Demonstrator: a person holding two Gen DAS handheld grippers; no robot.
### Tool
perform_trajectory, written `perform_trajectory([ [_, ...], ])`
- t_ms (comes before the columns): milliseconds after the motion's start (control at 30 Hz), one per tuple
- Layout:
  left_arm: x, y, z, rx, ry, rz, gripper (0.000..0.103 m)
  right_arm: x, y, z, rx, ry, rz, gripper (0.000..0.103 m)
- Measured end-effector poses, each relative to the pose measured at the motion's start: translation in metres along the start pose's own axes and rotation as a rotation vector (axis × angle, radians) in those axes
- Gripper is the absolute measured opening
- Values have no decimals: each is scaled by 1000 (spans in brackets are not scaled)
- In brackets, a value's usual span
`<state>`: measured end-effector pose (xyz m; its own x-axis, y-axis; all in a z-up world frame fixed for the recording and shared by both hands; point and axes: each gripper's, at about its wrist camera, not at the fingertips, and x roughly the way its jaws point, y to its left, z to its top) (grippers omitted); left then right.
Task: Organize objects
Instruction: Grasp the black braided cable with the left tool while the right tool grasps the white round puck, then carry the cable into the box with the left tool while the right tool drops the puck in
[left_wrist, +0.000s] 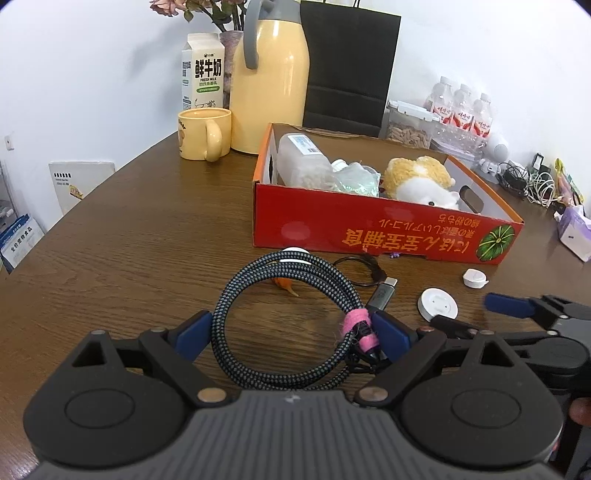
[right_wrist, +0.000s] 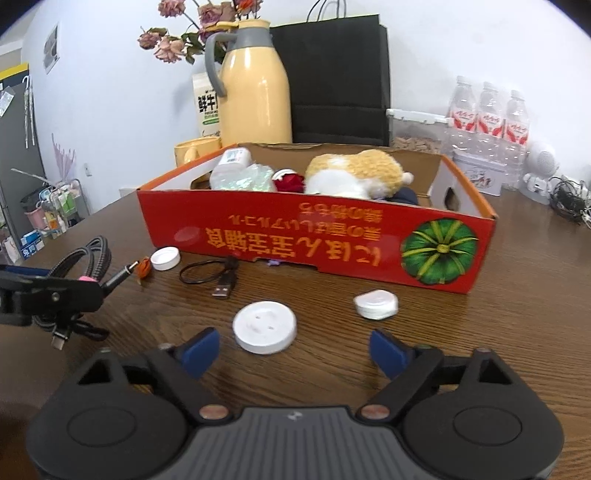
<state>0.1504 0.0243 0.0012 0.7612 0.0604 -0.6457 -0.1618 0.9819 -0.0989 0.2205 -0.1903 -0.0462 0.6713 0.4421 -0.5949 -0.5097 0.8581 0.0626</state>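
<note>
My left gripper (left_wrist: 293, 325) is shut on a coiled braided cable (left_wrist: 280, 325) bound with a pink tie, held just above the table; it also shows in the right wrist view (right_wrist: 85, 262). The red cardboard box (left_wrist: 369, 232) stands beyond it, holding a plush toy (left_wrist: 421, 179), a plastic bottle (left_wrist: 303, 160) and crumpled plastic. My right gripper (right_wrist: 293, 349) is open, low over the table, with a round white disc (right_wrist: 264, 326) just ahead between its fingers. A smaller white disc (right_wrist: 376, 303), a white cap (right_wrist: 165, 258) and a thin black USB cable (right_wrist: 214, 275) lie before the box (right_wrist: 317, 236).
A yellow thermos (left_wrist: 271, 92), yellow mug (left_wrist: 204, 133), milk carton (left_wrist: 203, 70) and black paper bag (left_wrist: 347, 66) stand behind the box. Water bottles (right_wrist: 487, 114), a tin and tangled chargers (right_wrist: 569, 199) sit at the right. The table edge runs at the left.
</note>
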Motion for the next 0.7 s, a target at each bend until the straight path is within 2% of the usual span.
perform_trajectory([
  [67,-1,1,0,1,-2,-6,94,5,5,2,-6,11,-14,67],
  [200,-2,1,2,5,-7,-17,94,12,15,5,-19,18,-21,67],
  [233,-2,1,3,7,-8,-19,94,12,17,6,-26,17,-18,63],
  [267,-2,1,4,10,-8,-20,94,12,20,6,-33,13,-6,51],
  [333,-1,0,5,16,-8,-22,94,11,22,6,-38,5,5,38],
  [533,-2,-3,16,29,-21,-32,94,6,23,8,-41,-18,5,38],
  [700,1,-14,37,62,-43,-47,94,-10,16,24,-35,-92,11,38],
])
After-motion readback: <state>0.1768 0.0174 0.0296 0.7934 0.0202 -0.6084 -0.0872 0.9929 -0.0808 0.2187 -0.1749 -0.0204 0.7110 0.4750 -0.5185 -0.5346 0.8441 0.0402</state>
